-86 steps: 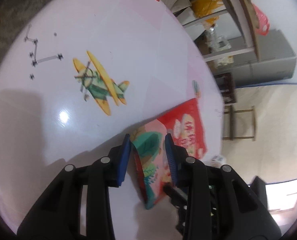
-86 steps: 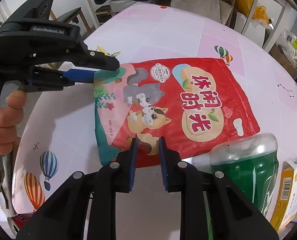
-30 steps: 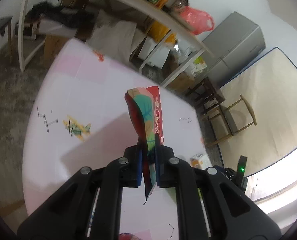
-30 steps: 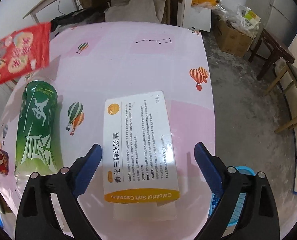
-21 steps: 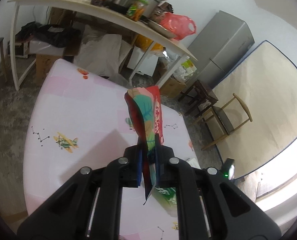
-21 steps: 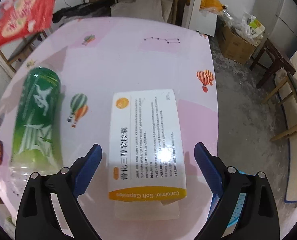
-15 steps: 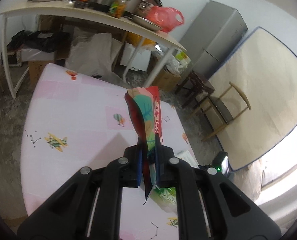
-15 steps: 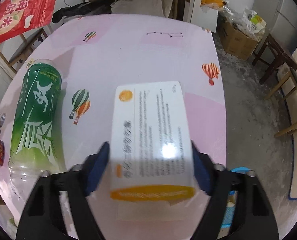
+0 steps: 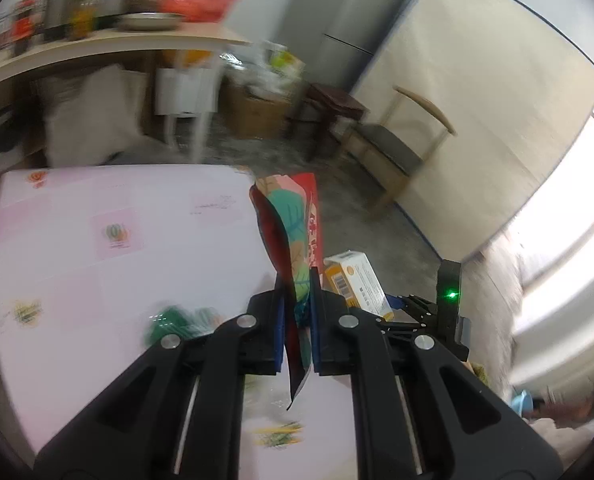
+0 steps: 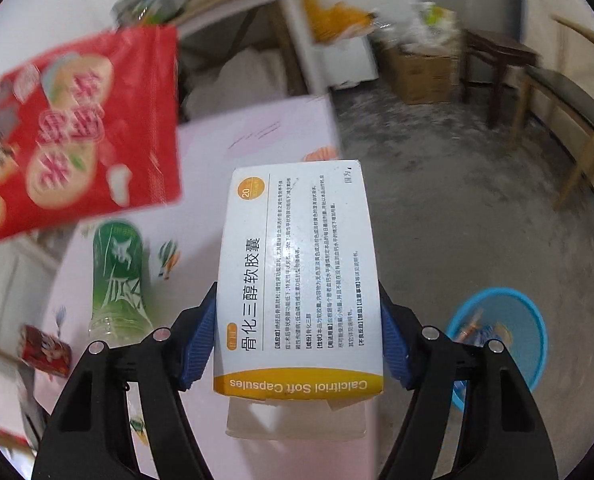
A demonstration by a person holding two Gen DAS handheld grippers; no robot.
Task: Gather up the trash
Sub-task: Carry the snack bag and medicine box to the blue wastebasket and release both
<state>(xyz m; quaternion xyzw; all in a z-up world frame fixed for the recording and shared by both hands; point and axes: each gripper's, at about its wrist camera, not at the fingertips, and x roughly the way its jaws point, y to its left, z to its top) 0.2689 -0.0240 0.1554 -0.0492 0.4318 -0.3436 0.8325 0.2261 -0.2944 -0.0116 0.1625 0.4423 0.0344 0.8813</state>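
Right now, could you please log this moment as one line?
left hand-held gripper: shut on bag | right hand-held gripper: shut on box | bottle, can: on table | bin: floor

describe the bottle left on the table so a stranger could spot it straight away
Start at the pink table with the balloon prints. Lying on its side there, left of the white medicine box in the right gripper, is the green bottle. Its white-lettered green label sets it apart from the small red can nearby.

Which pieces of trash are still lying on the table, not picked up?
The green bottle and the small red can lie on the table; the red snack bag and white medicine box are held by grippers.
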